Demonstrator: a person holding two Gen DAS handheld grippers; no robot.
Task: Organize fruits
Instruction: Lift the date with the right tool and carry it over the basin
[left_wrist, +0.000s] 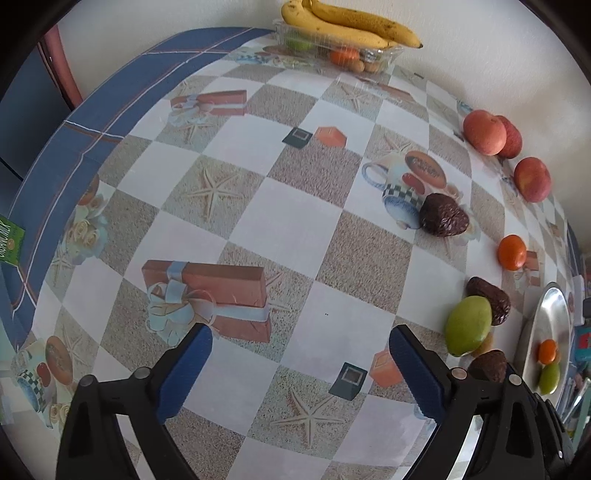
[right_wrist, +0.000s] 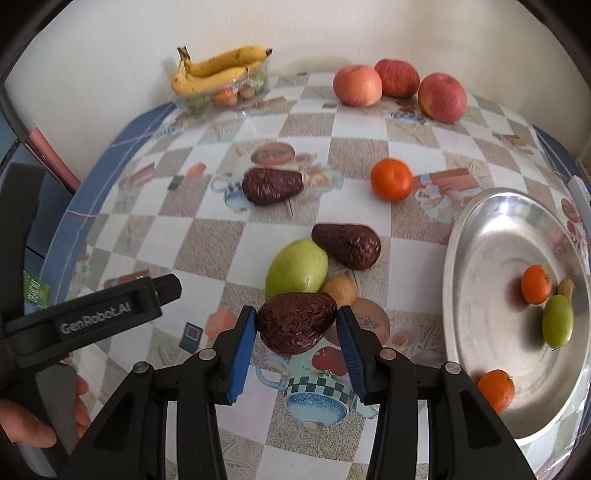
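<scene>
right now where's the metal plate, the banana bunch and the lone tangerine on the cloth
metal plate (right_wrist: 476, 258), right wrist view, bare left inner wall
banana bunch (right_wrist: 218, 68), right wrist view, middle of the bunch
lone tangerine (right_wrist: 391, 179), right wrist view, centre of the peel

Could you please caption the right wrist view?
Right gripper grips a wrinkled dark-brown fruit beside a round metal tray.

Each claw is made of black plastic. The left claw (left_wrist: 301, 369) has two fingers with flat blue pads (left_wrist: 186, 373) and small round silver screws. The right claw (right_wrist: 295, 350) looks the same. White letters on the left claw's side say "GenRobot.AI". A bare hand (right_wrist: 33, 421) shows, no sleeve.
</scene>
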